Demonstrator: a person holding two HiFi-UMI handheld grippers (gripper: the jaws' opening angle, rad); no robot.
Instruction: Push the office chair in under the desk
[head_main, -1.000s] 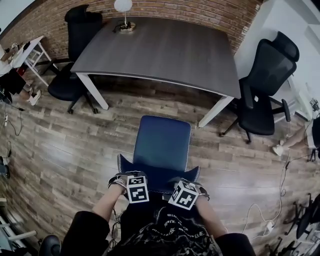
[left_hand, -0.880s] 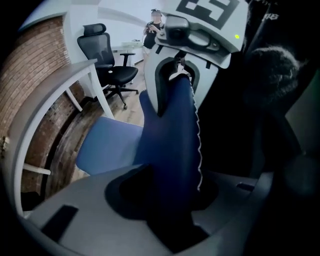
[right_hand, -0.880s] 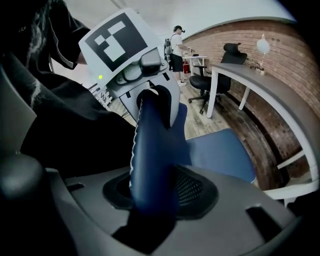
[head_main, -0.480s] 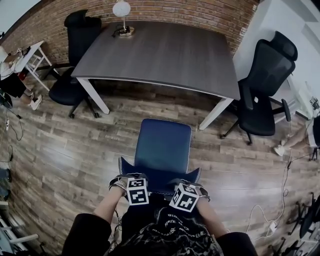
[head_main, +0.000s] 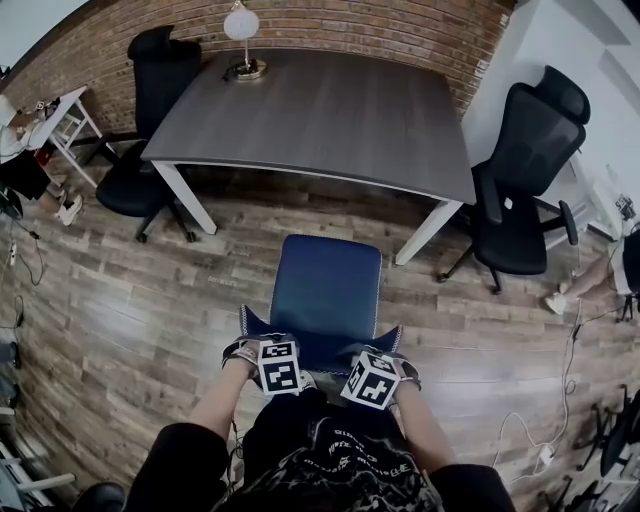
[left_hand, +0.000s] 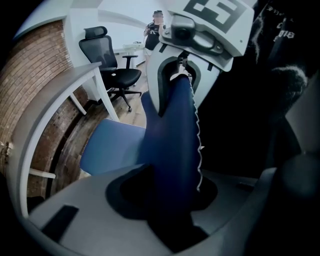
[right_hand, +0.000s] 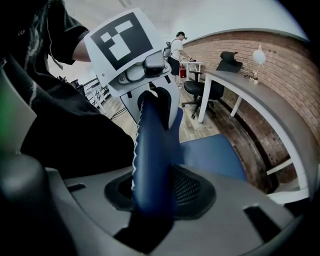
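**Grip taken on the backrest; the push toward the desk is judged to be just starting.**
The grey-topped desk (head_main: 320, 110) stands against the brick wall, and a strip of wood floor (head_main: 150, 300) shows before its near edge. The blue office chair (head_main: 326, 285) stands on that strip between the desk's two near legs. Its seat faces the desk and no part of it is under the top. The seat is a plain padded blue, and the backrest (head_main: 320, 352) is darker with pale stitching along its rim. Our left gripper (left_hand: 165, 200) and right gripper (right_hand: 155, 195) have just been closing. Each is now clamped on the backrest's top edge, side by side. We judge that the next move calls for an even, level push from both hands, keeping the chair square to the near edge.
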